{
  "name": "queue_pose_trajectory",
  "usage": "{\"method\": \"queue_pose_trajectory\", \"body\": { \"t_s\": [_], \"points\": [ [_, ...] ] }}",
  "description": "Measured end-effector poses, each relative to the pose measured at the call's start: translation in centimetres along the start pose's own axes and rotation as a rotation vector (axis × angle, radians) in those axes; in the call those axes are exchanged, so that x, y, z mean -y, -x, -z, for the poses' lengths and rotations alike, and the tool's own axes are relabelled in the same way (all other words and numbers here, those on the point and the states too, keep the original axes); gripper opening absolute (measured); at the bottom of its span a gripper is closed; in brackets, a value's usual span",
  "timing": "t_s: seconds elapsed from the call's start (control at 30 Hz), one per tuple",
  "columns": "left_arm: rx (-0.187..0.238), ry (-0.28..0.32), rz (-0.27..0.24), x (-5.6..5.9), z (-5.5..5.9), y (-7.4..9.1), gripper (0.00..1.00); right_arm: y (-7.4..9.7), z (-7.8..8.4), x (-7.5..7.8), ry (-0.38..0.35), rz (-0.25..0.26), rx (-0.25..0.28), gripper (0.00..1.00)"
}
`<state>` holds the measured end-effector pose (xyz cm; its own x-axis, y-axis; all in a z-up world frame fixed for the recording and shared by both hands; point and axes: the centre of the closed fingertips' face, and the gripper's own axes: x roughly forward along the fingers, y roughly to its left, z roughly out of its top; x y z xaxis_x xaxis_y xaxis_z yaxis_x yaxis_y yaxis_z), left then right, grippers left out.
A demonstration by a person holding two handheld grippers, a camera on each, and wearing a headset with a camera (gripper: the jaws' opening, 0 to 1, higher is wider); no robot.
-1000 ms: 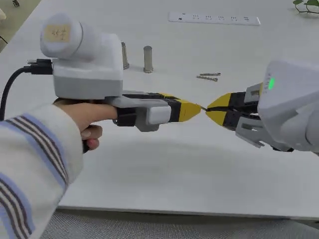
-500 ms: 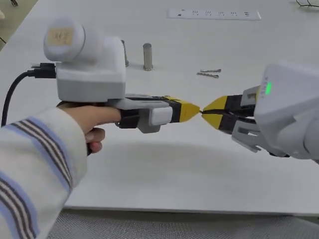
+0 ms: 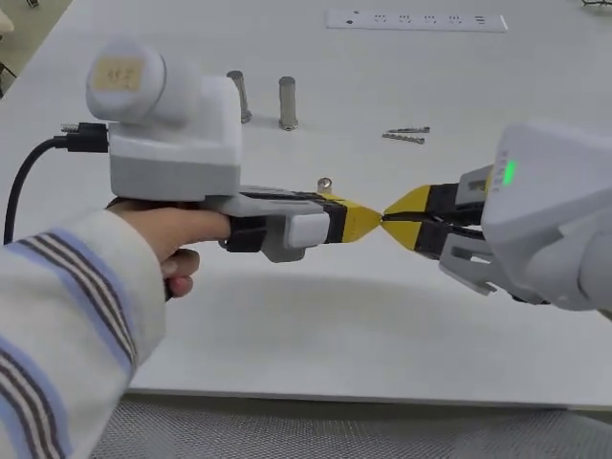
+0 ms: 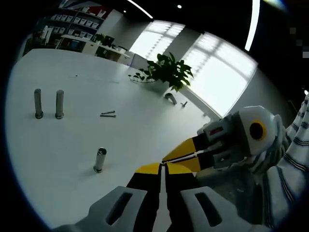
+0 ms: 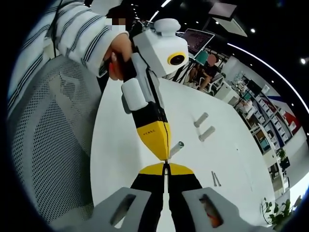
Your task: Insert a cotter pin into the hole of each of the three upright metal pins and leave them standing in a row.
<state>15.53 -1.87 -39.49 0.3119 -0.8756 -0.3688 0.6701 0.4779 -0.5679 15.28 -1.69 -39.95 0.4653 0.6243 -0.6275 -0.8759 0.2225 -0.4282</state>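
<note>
Yellow fingers of your left gripper (image 3: 373, 219) and right gripper (image 3: 394, 216) meet tip to tip above the white desk (image 3: 316, 316). Both pairs are pinched closed; whether anything sits between them is too small to tell. Bare desk runs from the near edge up to the tips, with open room around them. Just behind the left fingers stands one metal pin (image 3: 324, 184). Farther back, two more metal pins (image 3: 287, 102) stand upright side by side. Two cotter pins (image 3: 405, 135) lie well to their right, and a power strip (image 3: 416, 19) lies farthest back.
</note>
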Motion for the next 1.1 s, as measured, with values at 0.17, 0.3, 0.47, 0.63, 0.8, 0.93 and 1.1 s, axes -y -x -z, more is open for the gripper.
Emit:
{"method": "queue_pose_trajectory", "body": {
  "t_s": [0.17,0.3,0.47,0.63,0.8,0.93,1.1],
  "points": [
    [-0.009,0.004,0.004,0.07,0.25,0.03,0.00,-0.07,-0.21,-0.39,0.005,-0.007,0.000,0.00],
    [-0.004,0.018,0.006,0.09,0.31,0.18,0.00,-0.12,-0.24,-0.46,0.013,-0.008,0.000,0.00],
    [-0.005,0.025,0.015,0.14,0.38,0.41,0.00,-0.18,-0.40,-0.56,0.018,-0.012,0.005,0.00],
    [-0.019,0.043,0.025,0.18,0.55,0.68,0.00,-0.28,-0.67,-0.77,0.003,-0.023,0.021,0.00],
    [-0.006,0.036,0.025,0.20,0.38,0.89,0.00,-0.27,-0.98,-0.60,-0.046,-0.020,0.050,0.00],
    [-0.010,-0.002,0.034,0.29,0.53,0.91,0.00,-0.27,-0.88,-0.67,-0.089,-0.039,0.055,0.00],
    [-0.002,-0.018,0.030,0.21,0.47,0.98,0.00,-0.15,-0.77,-0.31,-0.147,-0.039,0.070,0.06]
  ]
}}
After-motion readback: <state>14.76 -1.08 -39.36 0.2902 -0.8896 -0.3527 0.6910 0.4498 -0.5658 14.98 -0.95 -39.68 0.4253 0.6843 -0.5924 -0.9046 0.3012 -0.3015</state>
